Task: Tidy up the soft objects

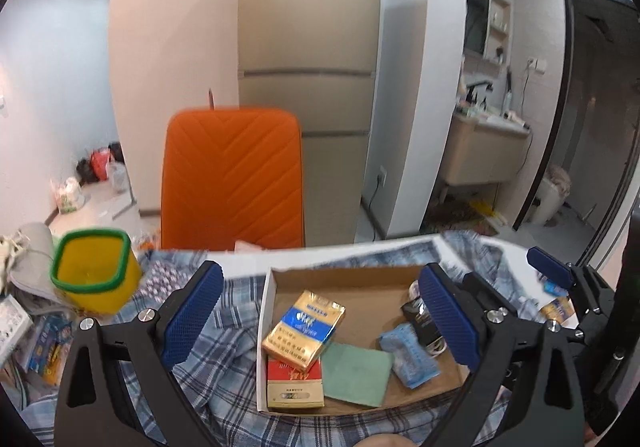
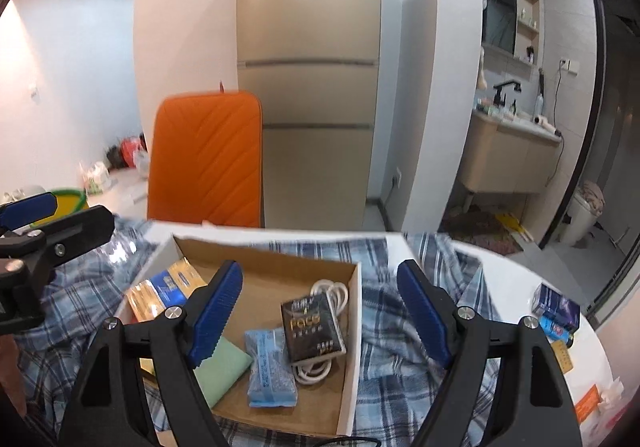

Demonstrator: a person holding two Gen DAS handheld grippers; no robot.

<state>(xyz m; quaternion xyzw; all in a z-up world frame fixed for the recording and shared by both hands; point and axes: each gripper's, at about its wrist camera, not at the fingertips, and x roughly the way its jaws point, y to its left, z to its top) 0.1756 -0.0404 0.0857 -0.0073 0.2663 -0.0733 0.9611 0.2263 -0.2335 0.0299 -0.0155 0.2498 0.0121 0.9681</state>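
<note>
A shallow cardboard box (image 1: 352, 281) (image 2: 352, 327) lies on a blue plaid shirt (image 1: 236, 359) (image 2: 400, 331) spread over the table. In it are a blue-gold packet (image 1: 306, 329), a red packet (image 1: 294, 385), a green cloth (image 1: 356, 373) (image 2: 222, 369), a blue tissue pack (image 1: 410, 355) (image 2: 270, 373), a black packet (image 2: 312, 327) and a white cable (image 2: 334, 289). My left gripper (image 1: 320, 321) is open and empty above the box. My right gripper (image 2: 320, 317) is open and empty over the box's right side.
A yellow cup with a green rim (image 1: 94, 271) stands at the left among clutter. An orange chair back (image 1: 232, 179) (image 2: 206, 163) rises behind the table. Small boxes (image 2: 558, 311) lie near the table's right edge. A fridge (image 1: 308, 47) stands beyond.
</note>
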